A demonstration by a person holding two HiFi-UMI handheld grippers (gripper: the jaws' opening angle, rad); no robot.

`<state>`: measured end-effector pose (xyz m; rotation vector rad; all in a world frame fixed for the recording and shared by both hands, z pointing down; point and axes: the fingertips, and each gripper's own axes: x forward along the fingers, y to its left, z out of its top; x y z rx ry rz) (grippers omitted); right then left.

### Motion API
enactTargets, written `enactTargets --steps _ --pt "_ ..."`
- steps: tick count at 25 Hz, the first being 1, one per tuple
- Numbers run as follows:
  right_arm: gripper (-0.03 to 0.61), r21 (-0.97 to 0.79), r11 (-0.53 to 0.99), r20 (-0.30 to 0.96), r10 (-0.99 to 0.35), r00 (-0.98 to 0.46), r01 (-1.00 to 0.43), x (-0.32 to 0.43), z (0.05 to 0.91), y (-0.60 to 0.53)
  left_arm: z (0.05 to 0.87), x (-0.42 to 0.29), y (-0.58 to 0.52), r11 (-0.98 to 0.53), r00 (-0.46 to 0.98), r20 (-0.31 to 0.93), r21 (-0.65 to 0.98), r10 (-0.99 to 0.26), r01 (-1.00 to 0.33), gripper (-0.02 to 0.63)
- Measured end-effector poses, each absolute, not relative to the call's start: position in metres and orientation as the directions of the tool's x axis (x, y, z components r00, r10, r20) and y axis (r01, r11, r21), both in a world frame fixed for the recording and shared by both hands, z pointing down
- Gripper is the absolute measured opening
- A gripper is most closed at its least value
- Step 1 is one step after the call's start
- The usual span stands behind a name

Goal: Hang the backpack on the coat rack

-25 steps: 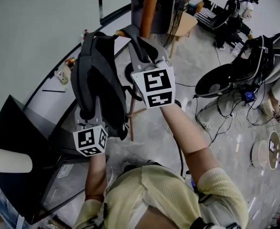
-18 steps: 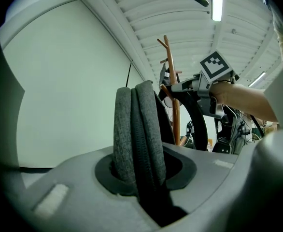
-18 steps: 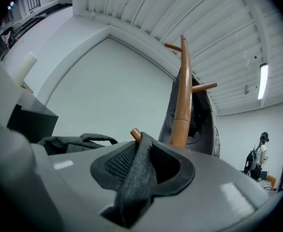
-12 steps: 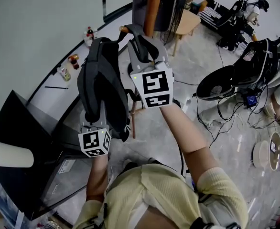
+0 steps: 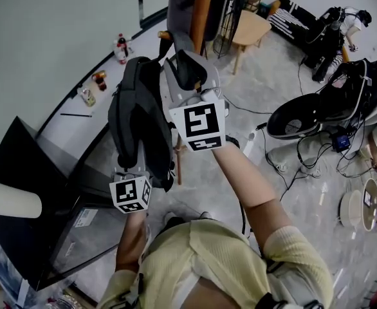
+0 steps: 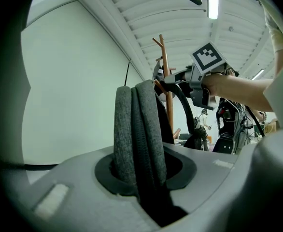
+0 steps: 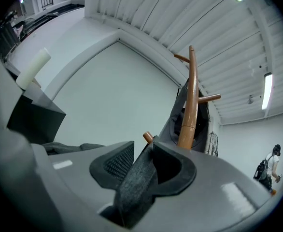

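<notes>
Head view, looking steeply down: a dark grey backpack (image 5: 140, 118) hangs in the air between two hand-held tools, in front of a wooden coat rack (image 5: 200, 11) and above a pale stone floor (image 5: 272, 172).

The left tool (image 5: 129, 154) holds the backpack's lower part from below. In the left gripper view its jaws are clamped on thick padded grey folds of the bag, which rise straight up out of the gap.

The right tool (image 5: 182, 69) is higher and closer to the rack. In the right gripper view its jaws are pressed together on the backpack's flat grey top strap (image 7: 136, 182), which runs slantwise up through them. The rounded tip of a wooden peg (image 7: 148, 137) shows just behind that strap; whether strap and peg touch cannot be told.

The rack's pole stands upright beyond the right tool, with more short pegs branching off higher up. A dark garment (image 7: 180, 115) already hangs against the pole.

The person's arms, in cream sleeves, reach up from the bottom edge of the head view.

Farther out, a small wooden stool (image 5: 249, 28) stands beside the rack, and a few bottles (image 5: 119, 49) stand on the floor along the light wall. A slanted black panel (image 5: 34, 192) with a pale roll (image 5: 8, 205) beside it fills the lower left. Cables and dark equipment (image 5: 304, 114) are scattered over the floor at right.
</notes>
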<state>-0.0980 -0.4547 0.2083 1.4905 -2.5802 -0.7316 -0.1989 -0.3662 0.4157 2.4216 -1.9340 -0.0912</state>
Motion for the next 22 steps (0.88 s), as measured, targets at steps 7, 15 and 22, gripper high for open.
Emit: enactTargets --steps 7,15,22 --pt "0.075 0.469 0.447 -0.121 -0.822 -0.556 -0.762 -0.133 0.231 -0.481 0.434 -0.211 -0.401 -0.234 0.236 0.014 0.075 -0.972 -0.969 0.100" --pt "0.075 0.441 0.521 -0.118 -0.774 -0.622 -0.731 -0.100 0.248 -0.402 0.444 -0.174 -0.339 -0.200 0.202 0.018 0.093 -0.979 -0.975 0.101" --pt "0.073 0.367 0.560 -0.057 -0.784 -0.618 -0.743 -0.057 0.273 -0.381 0.456 -0.153 -0.322 -0.175 0.182 0.063 0.105 -0.981 -0.979 0.107"
